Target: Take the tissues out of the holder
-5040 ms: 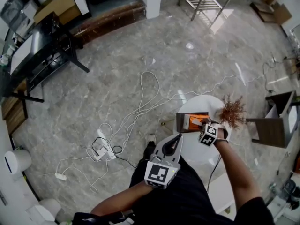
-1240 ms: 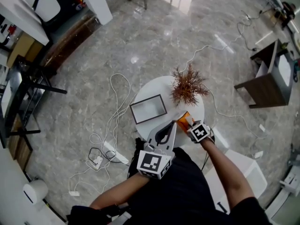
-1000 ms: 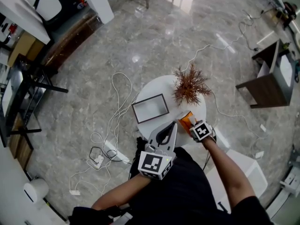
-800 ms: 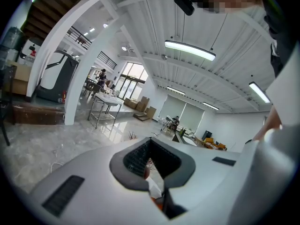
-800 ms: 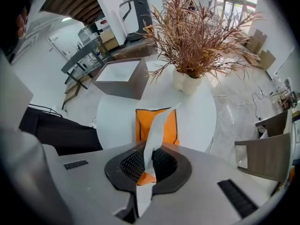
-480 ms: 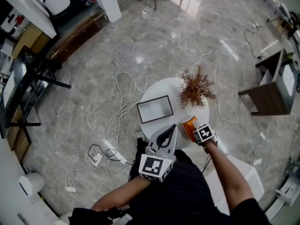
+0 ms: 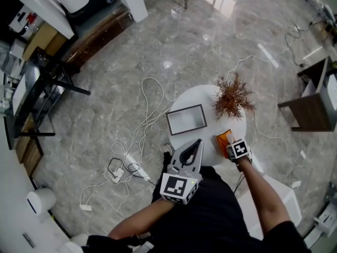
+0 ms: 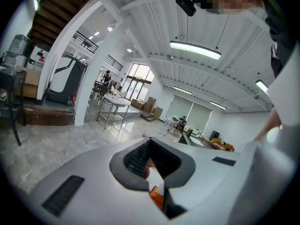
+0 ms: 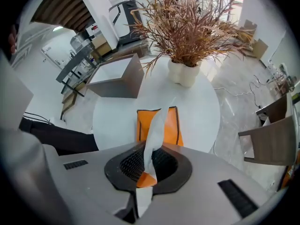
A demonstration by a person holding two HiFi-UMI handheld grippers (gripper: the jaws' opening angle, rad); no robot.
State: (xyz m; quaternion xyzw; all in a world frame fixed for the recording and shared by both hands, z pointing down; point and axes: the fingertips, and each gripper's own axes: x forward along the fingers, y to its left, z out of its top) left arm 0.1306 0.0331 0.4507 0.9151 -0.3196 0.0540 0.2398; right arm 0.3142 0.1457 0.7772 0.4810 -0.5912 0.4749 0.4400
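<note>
An orange tissue holder [image 7: 225,139] [image 9: 159,124] lies flat near the front edge of the round white table [image 7: 209,147] [image 9: 202,108]. A white tissue [image 9: 154,135] stretches from the holder's slot back into my right gripper [image 7: 232,144] [image 9: 140,191], which is shut on it just short of the holder's near end. My left gripper [image 7: 196,144] [image 8: 161,198] hovers at the table's near edge, left of the holder. It is shut, with nothing in it.
A grey open box [image 7: 186,119] [image 9: 115,76] and a dried plant [image 7: 233,96] in a white vase [image 9: 183,73] stand on the table behind the holder. White cables [image 7: 142,136] and a power strip [image 7: 117,174] lie on the floor at left. A wooden side table [image 7: 310,104] stands at right.
The head view has shifted, so the table sits further right and lower. My right gripper stays shut at the holder's near end. The left gripper has kept its place.
</note>
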